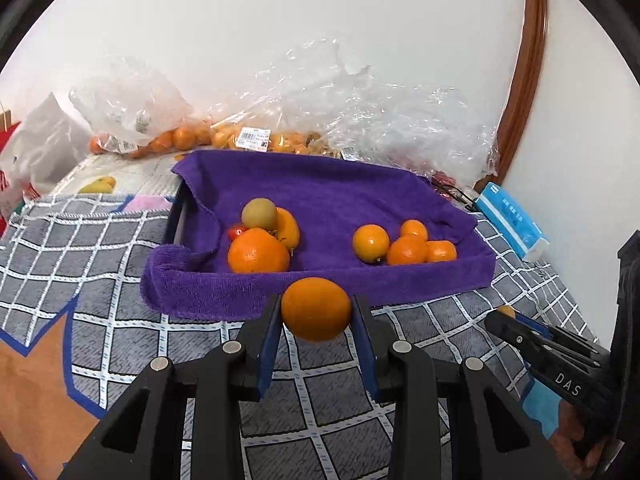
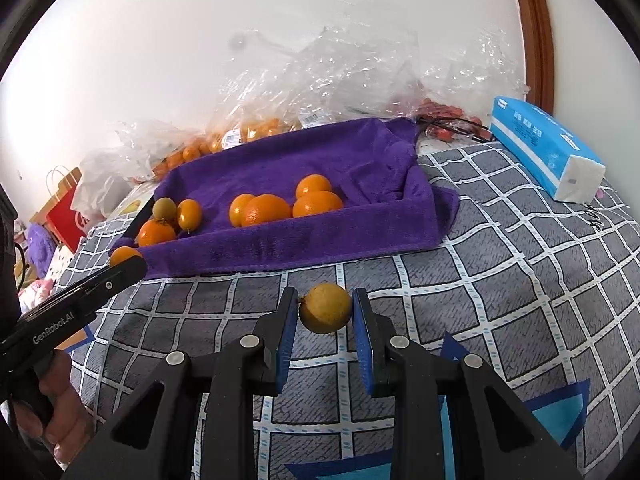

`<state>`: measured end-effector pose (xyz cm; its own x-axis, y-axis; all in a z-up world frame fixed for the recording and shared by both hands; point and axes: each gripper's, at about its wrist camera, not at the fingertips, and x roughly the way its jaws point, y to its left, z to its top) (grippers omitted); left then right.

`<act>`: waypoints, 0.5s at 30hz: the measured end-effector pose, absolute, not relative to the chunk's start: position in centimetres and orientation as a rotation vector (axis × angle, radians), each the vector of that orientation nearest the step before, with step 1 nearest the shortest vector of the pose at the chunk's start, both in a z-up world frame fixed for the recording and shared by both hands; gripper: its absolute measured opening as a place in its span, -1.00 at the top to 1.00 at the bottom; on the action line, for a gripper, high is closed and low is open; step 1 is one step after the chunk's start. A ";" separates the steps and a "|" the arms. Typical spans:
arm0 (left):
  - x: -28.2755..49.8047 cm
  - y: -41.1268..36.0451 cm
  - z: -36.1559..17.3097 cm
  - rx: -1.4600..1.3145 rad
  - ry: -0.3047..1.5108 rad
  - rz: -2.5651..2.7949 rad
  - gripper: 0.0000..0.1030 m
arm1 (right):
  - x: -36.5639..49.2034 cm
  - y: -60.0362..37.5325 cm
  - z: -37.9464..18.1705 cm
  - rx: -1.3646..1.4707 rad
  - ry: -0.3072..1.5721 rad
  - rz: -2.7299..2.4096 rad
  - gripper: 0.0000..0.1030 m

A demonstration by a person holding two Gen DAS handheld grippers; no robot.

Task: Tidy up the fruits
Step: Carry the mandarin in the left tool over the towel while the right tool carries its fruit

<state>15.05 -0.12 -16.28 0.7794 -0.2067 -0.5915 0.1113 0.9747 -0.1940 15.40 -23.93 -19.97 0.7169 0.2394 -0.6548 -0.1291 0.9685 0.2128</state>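
Note:
My left gripper point(image 1: 316, 312) is shut on an orange point(image 1: 316, 309), held above the checked cloth just in front of the purple towel-lined tray point(image 1: 320, 188). My right gripper point(image 2: 325, 310) is shut on a small yellow fruit point(image 2: 326, 307), also short of the tray point(image 2: 304, 152). In the tray a big orange point(image 1: 258, 256), a greenish-brown round fruit point(image 1: 259, 213) and an oblong yellow fruit point(image 1: 289, 227) lie at the left. Several small oranges point(image 1: 406, 242) lie at the right. From the right wrist view the left gripper point(image 2: 120, 266) shows at the left edge with its orange point(image 2: 123, 256).
Clear plastic bags of oranges point(image 1: 180, 138) and other fruit point(image 1: 256, 138) lie behind the tray against the white wall. A blue tissue pack point(image 2: 548, 148) rests at the right. A grey checked cloth point(image 2: 500, 260) covers the surface. Shopping bags point(image 2: 66, 208) stand at the far left.

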 end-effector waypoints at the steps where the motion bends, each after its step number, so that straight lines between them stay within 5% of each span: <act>1: 14.9 -0.1 -16.2 -0.149 0.650 -0.169 0.37 | 15.4 -24.0 -19.9 0.158 0.743 0.202 0.47; 15: 15.1 4.8 -13.9 -0.321 0.680 -0.213 0.37 | 16.7 -22.4 -16.4 0.138 0.730 0.156 0.47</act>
<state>15.13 4.79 -13.95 0.7589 -0.2953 -0.5804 0.0881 0.9296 -0.3579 16.73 -22.40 -16.37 0.7345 0.1900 -0.6515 -0.0937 0.9792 0.1798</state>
